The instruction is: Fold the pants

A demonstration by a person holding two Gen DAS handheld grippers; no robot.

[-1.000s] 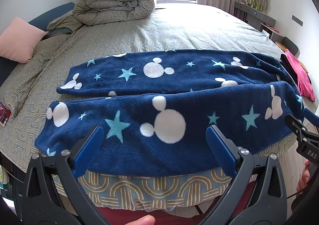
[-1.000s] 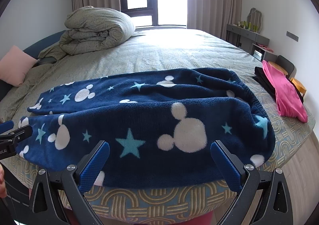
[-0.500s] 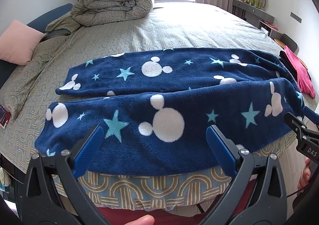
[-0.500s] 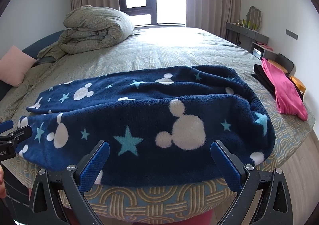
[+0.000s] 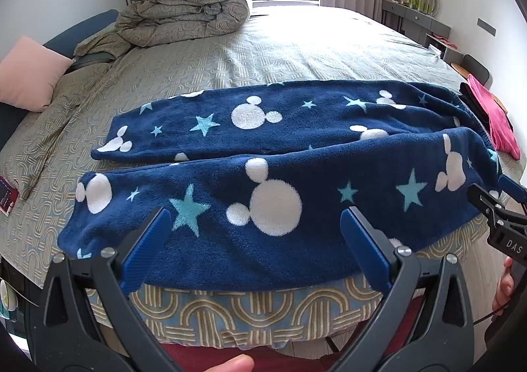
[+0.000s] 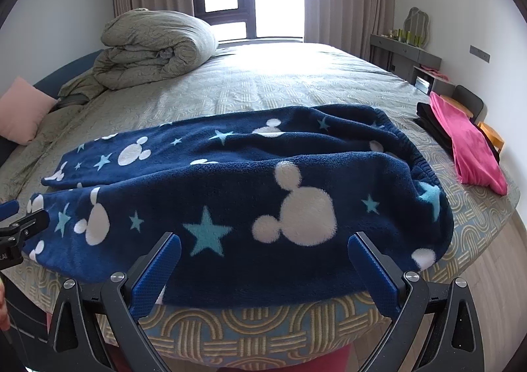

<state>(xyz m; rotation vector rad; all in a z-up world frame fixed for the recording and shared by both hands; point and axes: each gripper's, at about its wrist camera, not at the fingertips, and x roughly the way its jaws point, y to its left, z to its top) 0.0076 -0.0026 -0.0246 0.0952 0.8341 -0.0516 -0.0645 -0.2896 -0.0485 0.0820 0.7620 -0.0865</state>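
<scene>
Pants [image 5: 263, 181]: spread across bed [image 5: 296, 52] edge, just ahead of both hand-held grippers. Left hand-held gripper [image 5: 255, 246]: jaws wide, empty. Right hand-held gripper [image 6: 263, 270]: jaws wide, empty. Risk: thick fleece near the edge may bunch or slide off if pinched unevenly.

We hold our left gripper [image 5: 252, 240] low and level at the near edge, its blue fingers [image 5: 146, 246] spread wide and gripping nothing. Our right gripper [image 6: 263, 268] sits just beside it to the right, fingers [image 6: 374, 273] equally wide apart. A fingertip [image 5: 230, 365] of ours shows beneath the left one.
</scene>
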